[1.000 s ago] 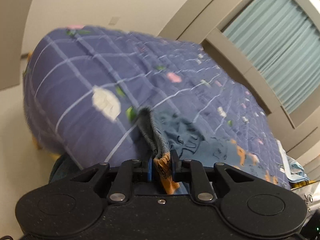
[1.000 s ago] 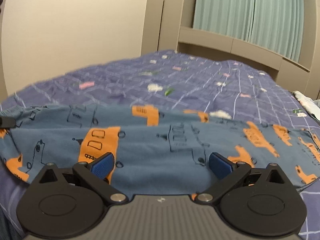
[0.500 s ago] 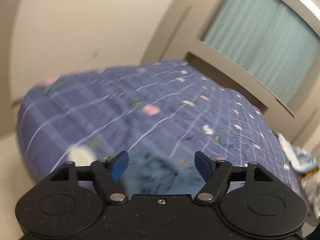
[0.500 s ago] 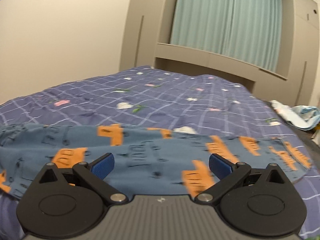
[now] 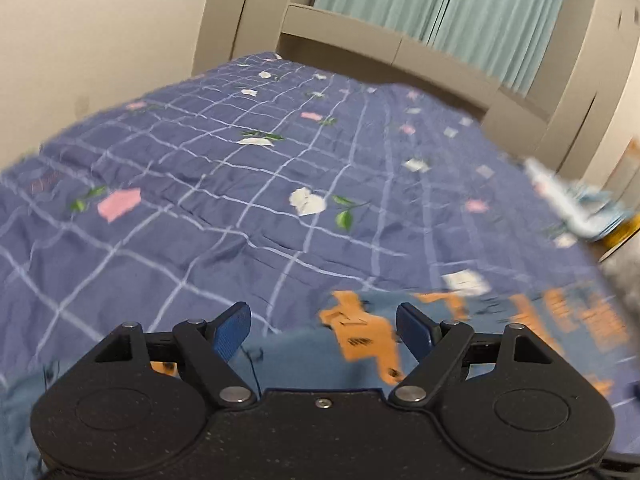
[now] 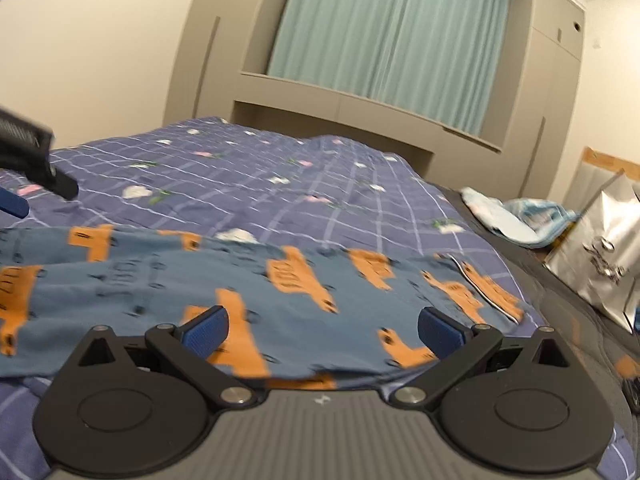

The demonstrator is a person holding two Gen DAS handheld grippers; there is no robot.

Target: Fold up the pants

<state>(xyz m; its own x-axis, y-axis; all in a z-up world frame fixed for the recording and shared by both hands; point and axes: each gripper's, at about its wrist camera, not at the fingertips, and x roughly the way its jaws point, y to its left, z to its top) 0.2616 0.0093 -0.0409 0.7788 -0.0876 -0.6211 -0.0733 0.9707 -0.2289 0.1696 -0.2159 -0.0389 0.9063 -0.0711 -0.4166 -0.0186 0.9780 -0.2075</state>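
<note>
The left gripper (image 5: 324, 330) has its jaws opening, 2 blue pads (image 5: 232, 330) far apart with nothing pinched; the pants (image 5: 360, 332) lie below them. The blue pants with orange vehicle prints (image 6: 256, 280) lie spread flat across the near edge of the checked quilt (image 6: 280, 184). The right gripper (image 6: 322, 326) hangs over them, its fingers wide and gripping nothing. A light-blue cloth (image 6: 516, 216) and a silver bag (image 6: 600, 256) sit far right.
</note>
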